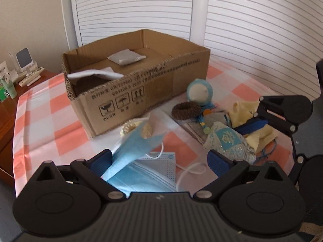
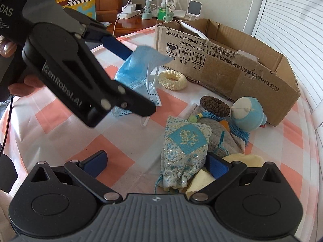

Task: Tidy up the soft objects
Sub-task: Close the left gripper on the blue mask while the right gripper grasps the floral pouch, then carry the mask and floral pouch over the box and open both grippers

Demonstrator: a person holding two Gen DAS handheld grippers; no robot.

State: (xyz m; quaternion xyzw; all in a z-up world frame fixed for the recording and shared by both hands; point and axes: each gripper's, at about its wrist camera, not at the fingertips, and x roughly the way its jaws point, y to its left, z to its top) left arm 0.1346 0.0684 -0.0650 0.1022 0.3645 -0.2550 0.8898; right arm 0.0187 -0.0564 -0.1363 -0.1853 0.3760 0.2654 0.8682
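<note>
Two hand-held grippers work over a desk (image 1: 66, 129) covered in a pink-and-white checked cloth. On the left, the left hand-held gripper (image 1: 159, 161) is spread wide, its blue pads either side of a blue face mask (image 1: 139, 147); whether a pad touches the mask I cannot tell. Just beyond the mask lies a cream scrunchie (image 2: 172, 79), against the open cardboard box (image 1: 153, 84). Further right come a brown scrunchie (image 1: 186, 111), a round blue plush toy (image 1: 199, 90), a blue embroidered pouch (image 2: 184, 153) and a yellow cloth (image 1: 260, 137). The right hand-held gripper (image 2: 157, 164) is also spread wide, the pouch's gathered end lying between its pads, ungripped.
</note>
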